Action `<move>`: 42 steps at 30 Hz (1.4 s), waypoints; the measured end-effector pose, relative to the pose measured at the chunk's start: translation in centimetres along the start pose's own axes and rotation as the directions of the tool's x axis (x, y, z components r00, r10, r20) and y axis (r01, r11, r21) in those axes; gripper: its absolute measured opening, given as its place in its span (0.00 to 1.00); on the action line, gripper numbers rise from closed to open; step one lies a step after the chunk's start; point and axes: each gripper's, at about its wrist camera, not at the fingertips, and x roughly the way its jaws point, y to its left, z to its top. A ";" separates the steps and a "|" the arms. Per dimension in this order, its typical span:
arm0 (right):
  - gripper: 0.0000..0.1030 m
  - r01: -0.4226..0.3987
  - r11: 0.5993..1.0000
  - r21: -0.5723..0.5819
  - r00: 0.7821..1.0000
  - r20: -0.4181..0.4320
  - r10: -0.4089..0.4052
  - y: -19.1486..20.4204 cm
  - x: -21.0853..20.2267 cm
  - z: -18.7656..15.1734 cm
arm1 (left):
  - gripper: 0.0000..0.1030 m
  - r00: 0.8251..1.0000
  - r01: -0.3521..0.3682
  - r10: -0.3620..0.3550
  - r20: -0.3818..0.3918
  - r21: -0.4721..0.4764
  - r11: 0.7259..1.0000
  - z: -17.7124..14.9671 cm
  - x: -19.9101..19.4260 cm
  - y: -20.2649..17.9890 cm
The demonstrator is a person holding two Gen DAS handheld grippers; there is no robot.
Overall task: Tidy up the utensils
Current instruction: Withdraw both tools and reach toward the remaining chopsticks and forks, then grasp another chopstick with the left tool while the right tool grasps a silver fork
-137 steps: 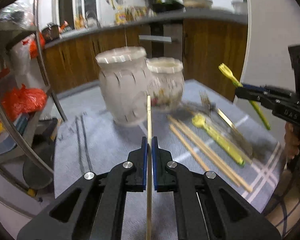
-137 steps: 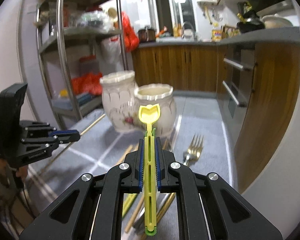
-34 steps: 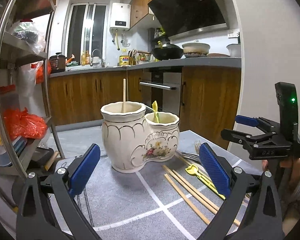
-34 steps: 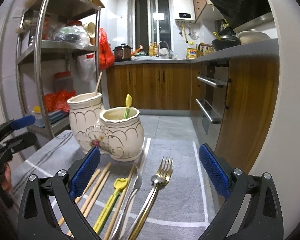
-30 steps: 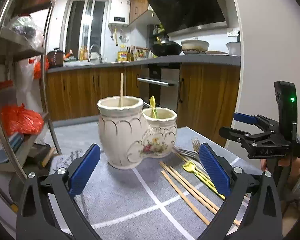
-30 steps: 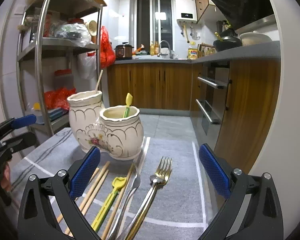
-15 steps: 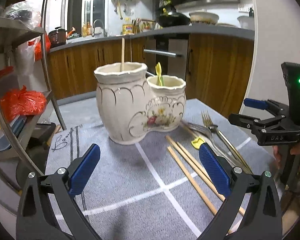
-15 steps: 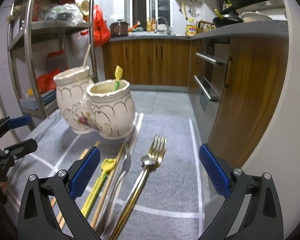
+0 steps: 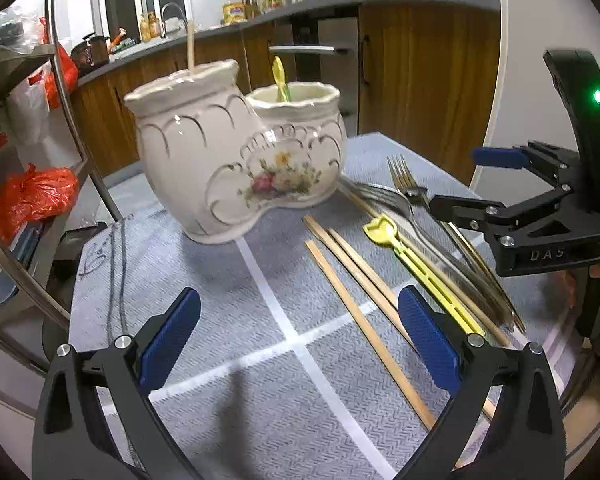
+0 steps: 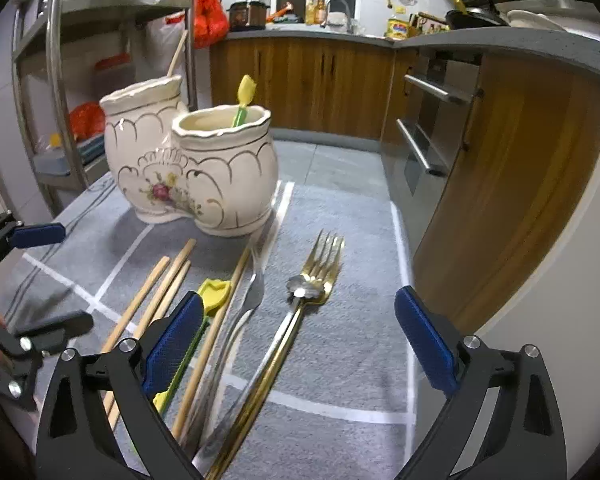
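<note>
Left wrist view shows your table (image 9: 228,280), then the holder (image 9: 236,152) with one chopstick (image 9: 190,46) and one yellow spoon (image 9: 279,80) inside. Both hand-held grippers, left (image 9: 296,336) and right (image 10: 296,332), gape wide and empty. Loose chopsticks (image 9: 356,276) lie near your left; lower, straddle one mid-length and close squarely, clear of its neighbours. Gold fork (image 10: 300,320) lies under your right.

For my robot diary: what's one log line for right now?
left gripper: open | right gripper: open | holder: chopstick, yellow spoon | mat: utensils remaining
</note>
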 end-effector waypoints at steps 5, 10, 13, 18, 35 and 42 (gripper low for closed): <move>0.73 -0.020 1.000 -0.010 0.999 -0.046 0.020 1.0 1.7 0.8 | 0.95 0.998 -0.033 0.034 -0.046 0.015 0.999 0.0 0.7 -0.3; 0.57 -0.047 0.999 0.024 0.996 -0.079 0.049 0.9 3.1 1.5 | 0.95 0.994 -0.017 0.017 -0.105 0.007 1.000 -0.3 1.6 -0.7; 0.47 -0.066 0.997 0.037 0.993 -0.093 0.069 0.7 3.5 1.5 | 0.94 0.992 -0.011 0.015 -0.128 0.031 0.999 -0.8 1.9 -1.2; 0.35 -0.078 0.996 0.052 0.993 -0.089 0.082 0.5 3.4 1.6 | 0.91 0.990 -0.019 0.021 -0.138 0.017 1.000 -1.2 2.0 -0.9; 0.07 -0.143 0.986 0.090 0.978 -0.140 0.155 0.1 5.6 2.5 | 0.11 0.989 0.052 -0.042 -0.145 0.071 0.996 0.5 2.7 -1.3; 0.05 -0.172 0.979 0.112 0.980 -0.080 0.181 -0.5 3.9 2.2 | 0.06 0.988 0.034 -0.021 -0.156 0.082 0.996 1.0 2.9 -0.4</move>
